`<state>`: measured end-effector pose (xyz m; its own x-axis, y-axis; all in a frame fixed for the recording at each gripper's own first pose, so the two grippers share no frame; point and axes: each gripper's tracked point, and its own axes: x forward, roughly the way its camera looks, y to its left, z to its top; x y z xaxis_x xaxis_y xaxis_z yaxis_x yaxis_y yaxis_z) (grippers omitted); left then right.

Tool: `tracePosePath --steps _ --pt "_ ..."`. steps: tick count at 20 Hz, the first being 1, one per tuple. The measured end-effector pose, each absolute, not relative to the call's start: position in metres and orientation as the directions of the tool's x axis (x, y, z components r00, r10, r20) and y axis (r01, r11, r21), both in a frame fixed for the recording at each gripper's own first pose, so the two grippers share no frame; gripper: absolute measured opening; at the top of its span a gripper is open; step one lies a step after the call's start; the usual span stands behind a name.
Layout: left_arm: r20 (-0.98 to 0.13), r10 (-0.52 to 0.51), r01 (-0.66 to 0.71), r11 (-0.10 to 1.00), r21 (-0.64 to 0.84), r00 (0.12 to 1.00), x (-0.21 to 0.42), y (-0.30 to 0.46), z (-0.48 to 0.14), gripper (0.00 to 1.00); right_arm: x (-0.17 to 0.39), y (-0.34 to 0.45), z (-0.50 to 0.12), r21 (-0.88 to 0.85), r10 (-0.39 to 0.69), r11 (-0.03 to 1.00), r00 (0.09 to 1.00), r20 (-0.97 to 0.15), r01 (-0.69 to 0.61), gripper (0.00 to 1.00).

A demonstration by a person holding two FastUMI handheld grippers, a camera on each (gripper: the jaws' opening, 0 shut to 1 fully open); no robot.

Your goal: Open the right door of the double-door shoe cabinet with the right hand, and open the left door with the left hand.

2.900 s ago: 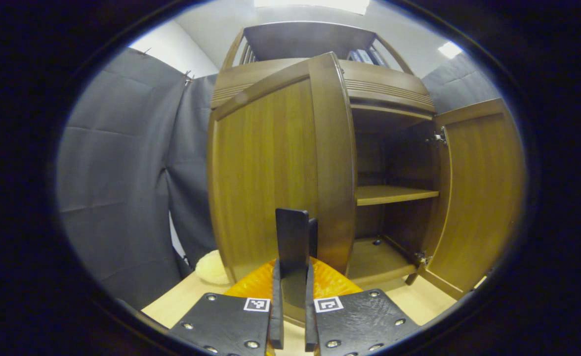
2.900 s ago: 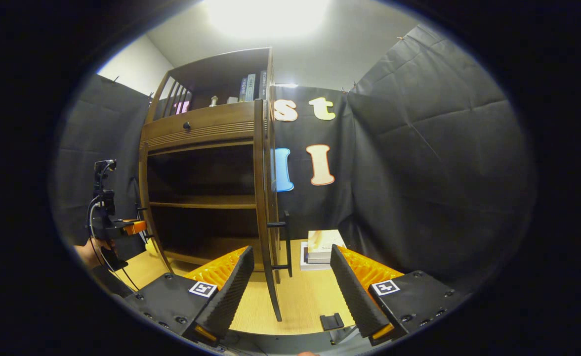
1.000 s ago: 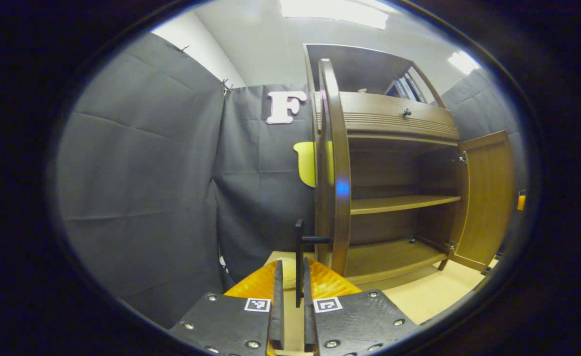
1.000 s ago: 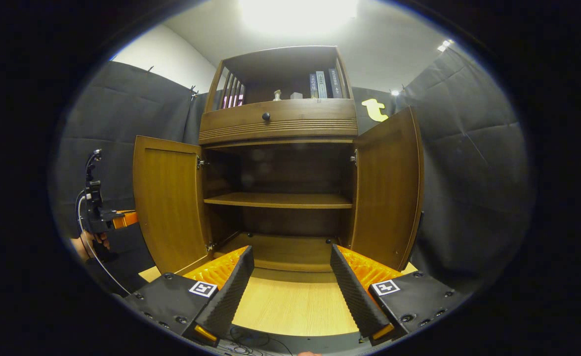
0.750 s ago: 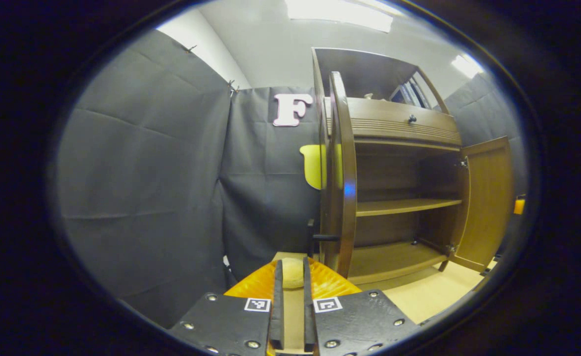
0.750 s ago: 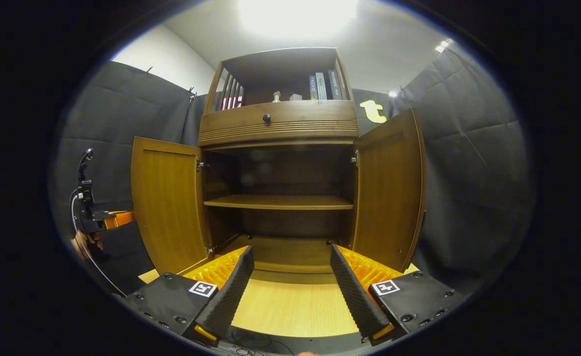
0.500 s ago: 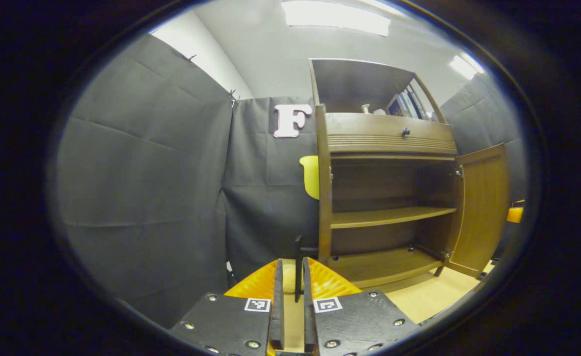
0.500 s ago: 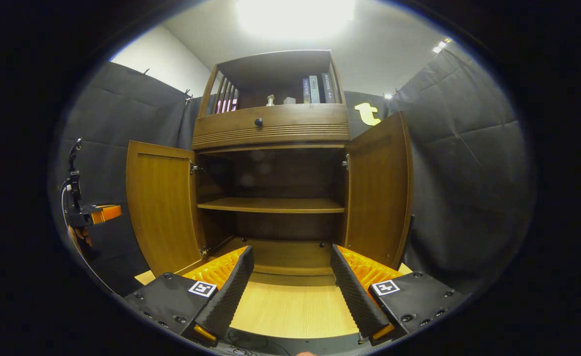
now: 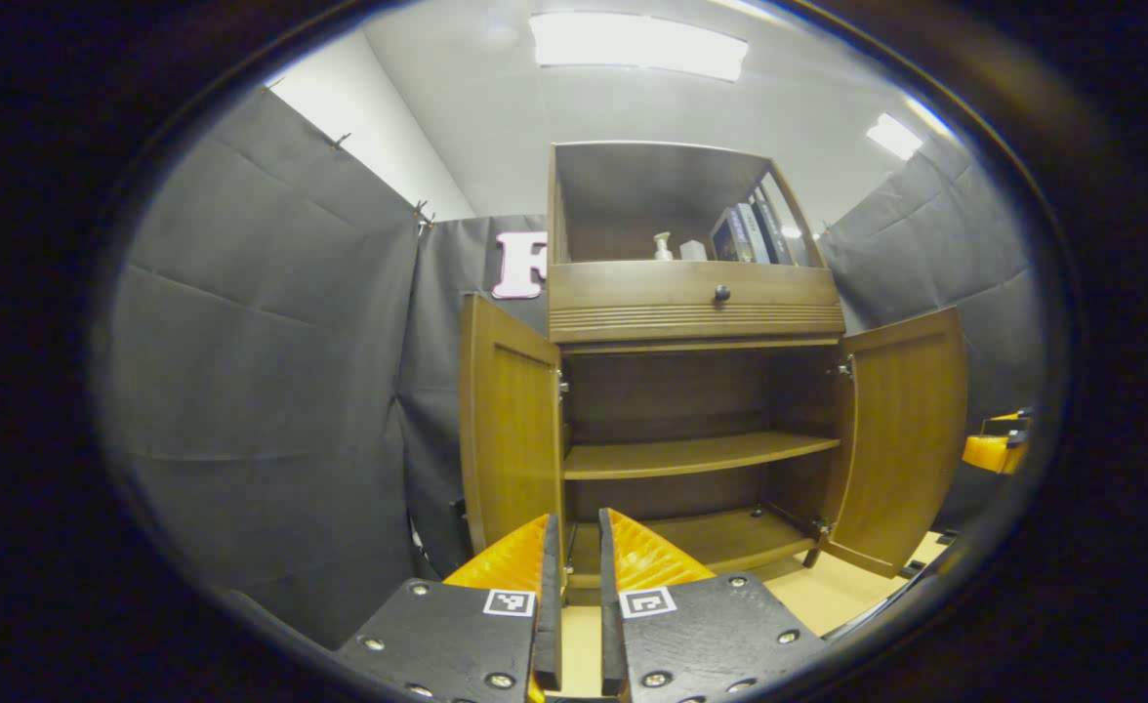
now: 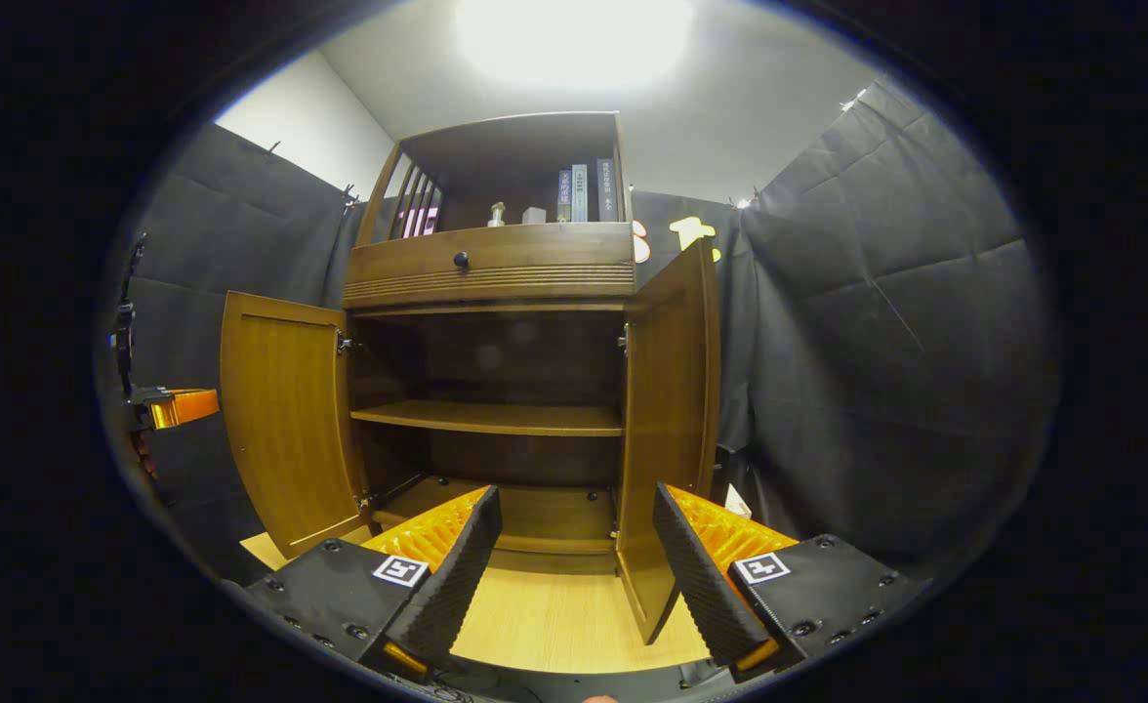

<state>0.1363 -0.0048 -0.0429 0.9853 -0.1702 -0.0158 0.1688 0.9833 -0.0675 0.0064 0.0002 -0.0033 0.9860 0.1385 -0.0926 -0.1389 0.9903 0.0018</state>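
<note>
Both doors of the shoe cabinet [image 10: 496,371] now stand open, and both tools are off them.

The left door [image 9: 508,430] has swung out to the cabinet's left side; a second ago the left tool [image 9: 574,625] had its fingers pinched on that door's dark handle, and now it is back from the cabinet with nothing between them, the fingers nearly together with a narrow gap. The right door [image 10: 667,410] is swung out on the cabinet's right side, and the right tool [image 10: 574,576] hangs in front of the cabinet with its fingers spread wide and empty, much as it did a moment before. The inner shelf [image 10: 491,418] shows bare above the desk [image 10: 564,615]. By my judgement the task is finished and only a retreat is left.
</note>
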Motion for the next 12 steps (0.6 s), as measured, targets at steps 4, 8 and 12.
tracePosePath --steps 4,8,12 --pt "-0.035 -0.161 0.158 0.985 -0.069 0.986 0.133 -0.006 -0.043 0.17 0.008 -0.016 0.0 0.008 0.125 0.992 0.988 -0.089 -0.125 0.98" --pt "-0.019 -0.134 0.133 0.99 -0.051 0.991 0.134 -0.003 -0.04 0.21 0.009 -0.027 0.001 0.023 0.116 0.993 0.989 -0.088 -0.114 0.98" --pt "-0.017 -0.121 0.12 0.991 -0.056 0.993 0.135 -0.002 -0.038 0.49 0.013 -0.032 0.005 0.031 0.114 0.993 0.99 -0.078 -0.112 0.98"
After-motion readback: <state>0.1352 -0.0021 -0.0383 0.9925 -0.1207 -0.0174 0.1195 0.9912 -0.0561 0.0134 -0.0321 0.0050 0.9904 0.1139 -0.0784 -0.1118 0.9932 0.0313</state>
